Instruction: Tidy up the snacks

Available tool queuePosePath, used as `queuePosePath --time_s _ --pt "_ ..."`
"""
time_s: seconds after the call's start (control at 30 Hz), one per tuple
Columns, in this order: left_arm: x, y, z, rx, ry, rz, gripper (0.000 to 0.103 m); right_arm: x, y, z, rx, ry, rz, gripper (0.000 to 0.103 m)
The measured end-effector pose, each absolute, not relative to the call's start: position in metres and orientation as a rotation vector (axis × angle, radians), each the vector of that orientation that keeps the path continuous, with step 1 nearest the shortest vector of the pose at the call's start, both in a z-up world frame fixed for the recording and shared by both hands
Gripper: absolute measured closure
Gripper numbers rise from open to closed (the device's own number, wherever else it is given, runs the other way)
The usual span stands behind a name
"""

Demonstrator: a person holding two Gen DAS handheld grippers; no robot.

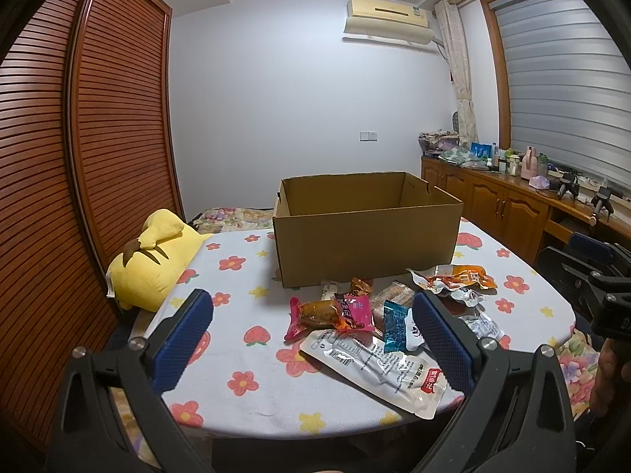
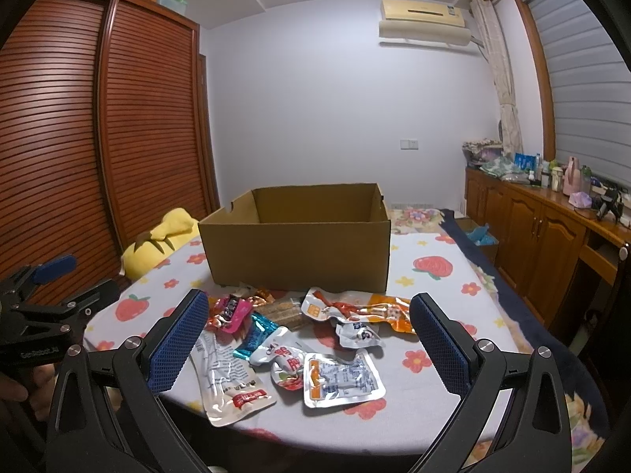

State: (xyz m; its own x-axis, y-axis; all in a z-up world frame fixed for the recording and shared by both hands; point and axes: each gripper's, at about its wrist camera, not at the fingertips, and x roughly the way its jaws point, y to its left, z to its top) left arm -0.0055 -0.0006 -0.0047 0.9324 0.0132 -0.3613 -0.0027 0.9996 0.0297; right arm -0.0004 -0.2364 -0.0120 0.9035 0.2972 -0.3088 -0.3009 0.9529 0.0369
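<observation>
Both grippers hang released, nothing held: left gripper (image 1: 313,339) and right gripper (image 2: 309,341) w/ jaws wide over the snacks (image 2: 299,339), which lie loose in a pile just in front of the box (image 2: 295,252), on the near side. Box looks empty as far as its inside shows.

Judgement: start w/ top packets, e.g. pink pack (image 1: 353,311) or orange pouch (image 2: 374,309); pinch by an edge, since flat foil probably slips; lift clear of the box wall, drop inside.

Worktop (image 2: 434,339) is round, w/ floral cloth. Yellow plush (image 1: 154,260) sits left of box, wardrobe (image 1: 98,138) behind it; cabinets (image 2: 532,236) right of box.
</observation>
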Motion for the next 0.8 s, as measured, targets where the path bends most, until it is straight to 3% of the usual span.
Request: queuePosePath --time_s 0.8 --pt "0.001 -0.004 -0.018 0.026 0.405 -0.010 0.001 0.001 -0.232 -0.015 -0.012 0.336 0.316 0.000"
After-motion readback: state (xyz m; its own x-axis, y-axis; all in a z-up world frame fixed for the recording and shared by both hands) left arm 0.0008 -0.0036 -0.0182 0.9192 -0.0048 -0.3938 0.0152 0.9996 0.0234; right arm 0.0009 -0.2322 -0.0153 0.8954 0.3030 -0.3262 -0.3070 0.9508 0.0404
